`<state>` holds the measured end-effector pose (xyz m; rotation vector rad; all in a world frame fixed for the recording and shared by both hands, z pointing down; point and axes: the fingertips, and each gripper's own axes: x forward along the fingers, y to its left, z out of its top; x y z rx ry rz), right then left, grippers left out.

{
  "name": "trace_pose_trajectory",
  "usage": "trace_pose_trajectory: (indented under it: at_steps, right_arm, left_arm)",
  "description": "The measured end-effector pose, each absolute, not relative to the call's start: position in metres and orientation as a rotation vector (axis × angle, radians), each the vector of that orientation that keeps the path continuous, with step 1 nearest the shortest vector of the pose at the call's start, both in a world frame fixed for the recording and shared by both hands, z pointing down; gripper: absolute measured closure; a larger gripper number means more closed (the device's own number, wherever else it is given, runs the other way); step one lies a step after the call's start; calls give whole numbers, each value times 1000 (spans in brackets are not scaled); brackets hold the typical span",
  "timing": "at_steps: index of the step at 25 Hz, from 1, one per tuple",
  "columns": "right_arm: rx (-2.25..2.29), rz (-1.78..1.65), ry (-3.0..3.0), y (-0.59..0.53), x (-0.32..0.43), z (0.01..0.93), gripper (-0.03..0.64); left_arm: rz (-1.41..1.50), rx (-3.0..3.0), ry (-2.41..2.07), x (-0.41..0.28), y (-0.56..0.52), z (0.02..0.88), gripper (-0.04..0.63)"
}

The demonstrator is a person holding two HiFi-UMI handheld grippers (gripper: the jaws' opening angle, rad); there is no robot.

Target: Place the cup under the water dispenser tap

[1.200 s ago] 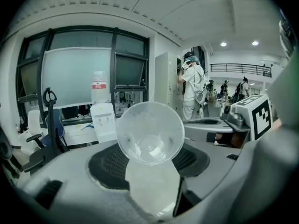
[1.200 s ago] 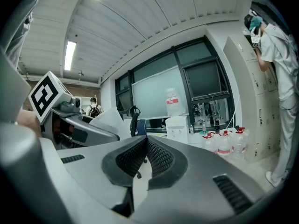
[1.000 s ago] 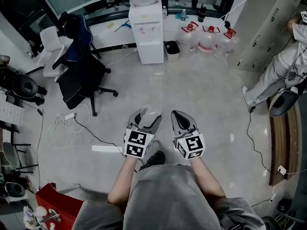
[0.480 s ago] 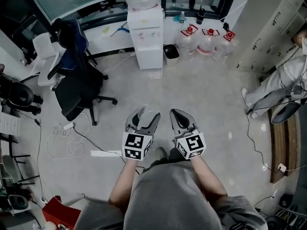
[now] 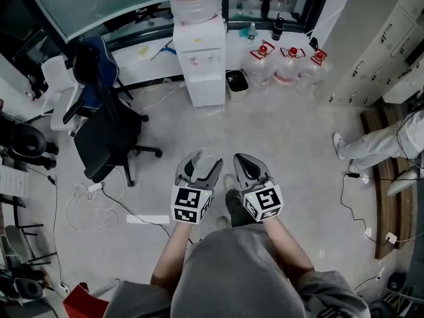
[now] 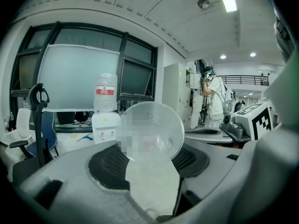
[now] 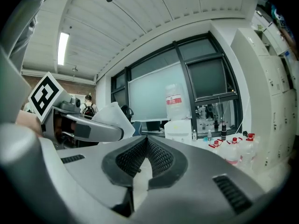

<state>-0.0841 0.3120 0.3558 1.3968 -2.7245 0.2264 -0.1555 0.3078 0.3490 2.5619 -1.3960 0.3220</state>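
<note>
A clear plastic cup (image 5: 204, 159) is held between the jaws of my left gripper (image 5: 199, 169), out in front of the person's body. In the left gripper view the cup (image 6: 154, 129) points its round mouth forward, with the pads pressing its sides. The white water dispenser (image 5: 199, 58), topped by a bottle with a red label, stands at the far wall ahead, well apart from the cup; it appears small in the left gripper view (image 6: 105, 125). My right gripper (image 5: 246, 169) is level beside the left one, its pads (image 7: 161, 157) together with nothing between them.
A black office chair (image 5: 106, 124) stands to the left of the path. Three full water bottles (image 5: 286, 61) and a small bin (image 5: 236, 83) sit right of the dispenser. A power strip (image 5: 149, 219) with cables lies on the floor at left. A person's legs (image 5: 377, 148) show at right.
The whole view has advanced toward the dispenser, which now sits closer and larger. Both grippers keep their pose, the cup still in the left one. The person at right has shifted.
</note>
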Motion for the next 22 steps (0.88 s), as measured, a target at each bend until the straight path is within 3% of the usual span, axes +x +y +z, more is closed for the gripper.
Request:
trace_pose_trajectory:
  at_steps: [22]
  right_arm:
    - [1326,352,-2767,109,-54,362,607]
  left_arm:
    - [415,2475,-1409,-124,113,357,330]
